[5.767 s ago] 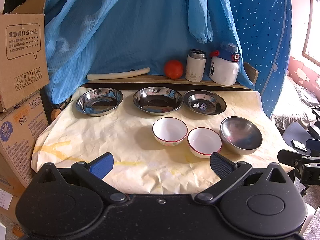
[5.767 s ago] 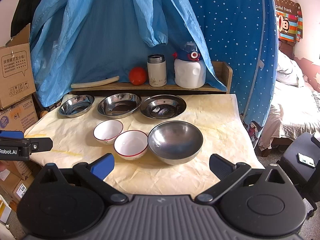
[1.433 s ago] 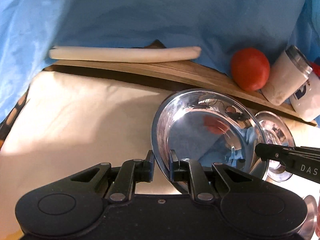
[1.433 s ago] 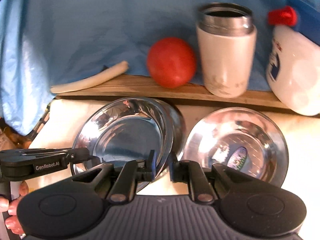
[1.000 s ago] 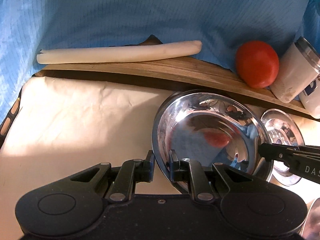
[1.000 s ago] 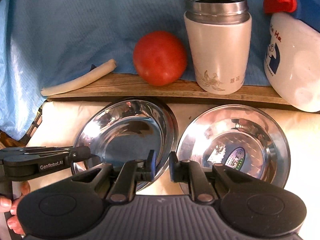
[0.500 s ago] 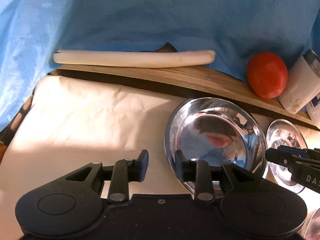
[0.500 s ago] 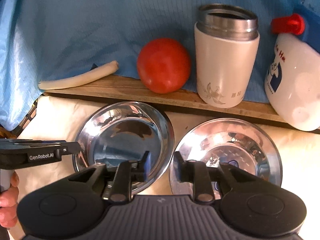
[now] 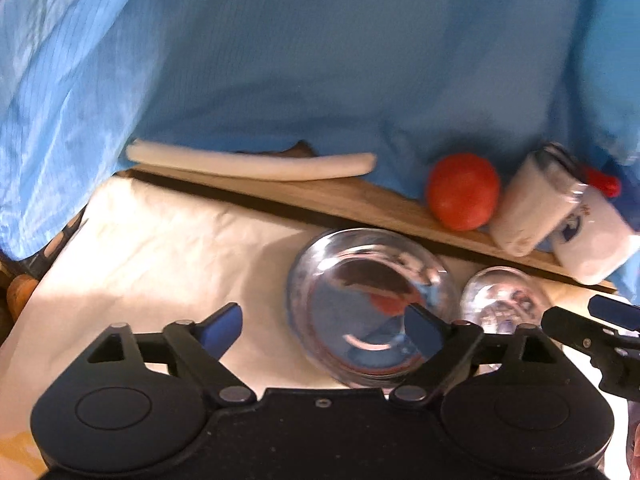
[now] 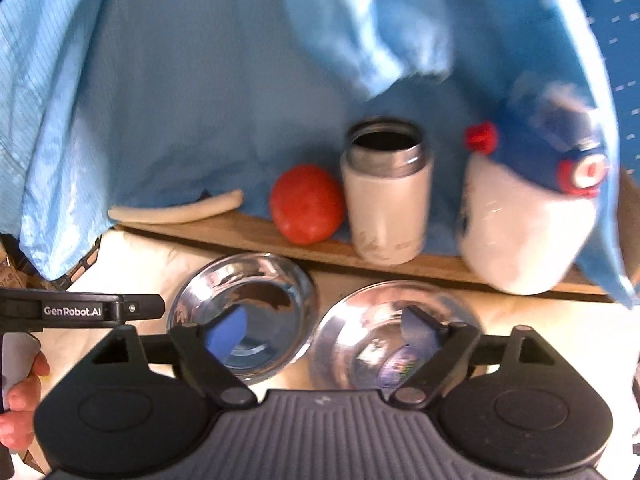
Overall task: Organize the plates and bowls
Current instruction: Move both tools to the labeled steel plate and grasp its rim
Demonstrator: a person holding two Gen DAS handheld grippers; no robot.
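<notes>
While both claws are standing wide open and gripping nothing, the left claw [image 9: 322, 326] is hovering with the stacked steel plates [image 9: 360, 308] lying just ahead of its right finger on the counter [image 9: 160, 248]. The right claw [image 10: 322, 330] is straddling the gap between that stack [image 10: 256, 300] and the second steel plate [image 10: 380, 320], which are sitting side by side below the wooden shelf [image 10: 320, 250].
</notes>
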